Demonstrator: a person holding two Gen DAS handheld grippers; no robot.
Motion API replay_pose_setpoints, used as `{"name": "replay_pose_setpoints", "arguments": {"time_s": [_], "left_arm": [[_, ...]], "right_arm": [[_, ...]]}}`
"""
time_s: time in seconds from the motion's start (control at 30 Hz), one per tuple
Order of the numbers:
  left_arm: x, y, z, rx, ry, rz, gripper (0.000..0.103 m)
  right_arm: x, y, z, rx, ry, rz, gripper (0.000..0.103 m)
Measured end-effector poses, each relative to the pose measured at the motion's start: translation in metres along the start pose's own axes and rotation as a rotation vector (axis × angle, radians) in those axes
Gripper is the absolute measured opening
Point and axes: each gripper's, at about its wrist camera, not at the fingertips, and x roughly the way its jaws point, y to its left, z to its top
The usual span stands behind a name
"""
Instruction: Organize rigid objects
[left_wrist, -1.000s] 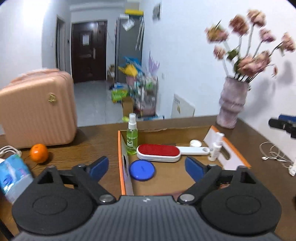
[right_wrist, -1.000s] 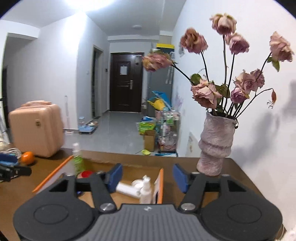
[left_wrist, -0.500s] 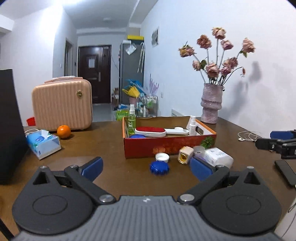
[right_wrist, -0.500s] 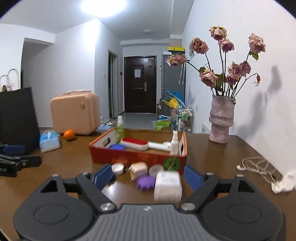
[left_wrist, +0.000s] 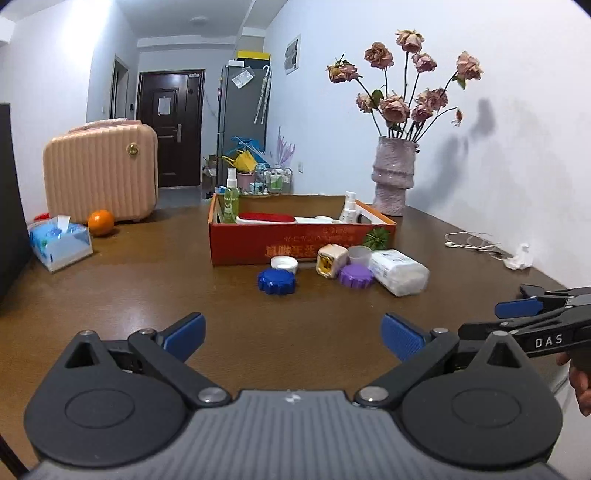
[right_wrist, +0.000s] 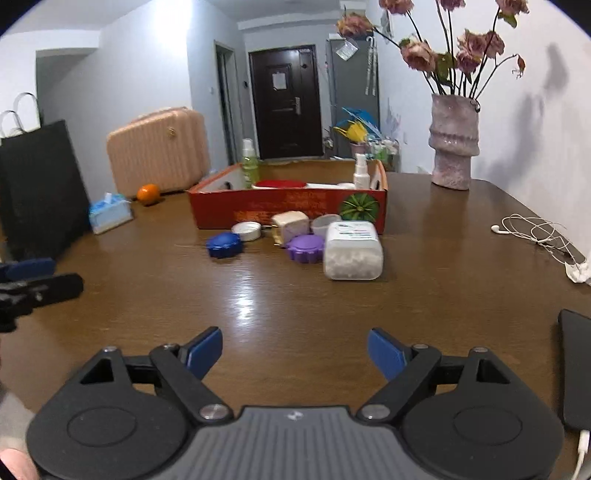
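Rigid objects sit loose on the table (left_wrist: 147, 295) in front of the red box (left_wrist: 295, 247): blue lid (left_wrist: 277, 281), purple lid (left_wrist: 356, 275), white cap (left_wrist: 283, 263). Left wrist: we see the left gripper (left_wrist: 293, 332) wide open, empty. Right wrist: right gripper (right_wrist: 295, 349) open, nothing between the jaws; swab container (right_wrist: 352, 251) well ahead.

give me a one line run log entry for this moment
left gripper: open, empty | right gripper: open, empty | red box: partly filled | blue lid, purple lid: on table

Both grippers (left_wrist: 293, 332) (right_wrist: 295, 350) withdrawn from box (left_wrist: 295, 243), fingers wider
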Motion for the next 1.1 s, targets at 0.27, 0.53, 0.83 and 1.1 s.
{"name": "replay_pose_setpoints", "arguments": {"time_s": [0.27, 0.53, 0.83, 1.1], "left_arm": [[0.099, -0.017, 0.049, 0.075, -0.008, -0.06, 0.102], [0.204, -0.036, 0.063, 0.144, 0.097, -0.083, 0.099], [0.198, -0.032, 0.052, 0.091, 0.128, -0.088, 0.097], [0.126, -0.019, 0.036, -0.01, 0.13, -0.1, 0.099]], "right_arm": [[0.085, -0.038, 0.053, 0.048, -0.023, -0.062, 0.084], [0.15, -0.061, 0.074, 0.02, 0.017, -0.064, 0.065], [0.116, -0.067, 0.046, -0.051, 0.032, -0.005, 0.064], [0.076, 0.031, 0.005, -0.352, 0.027, 0.365, 0.065]]}}
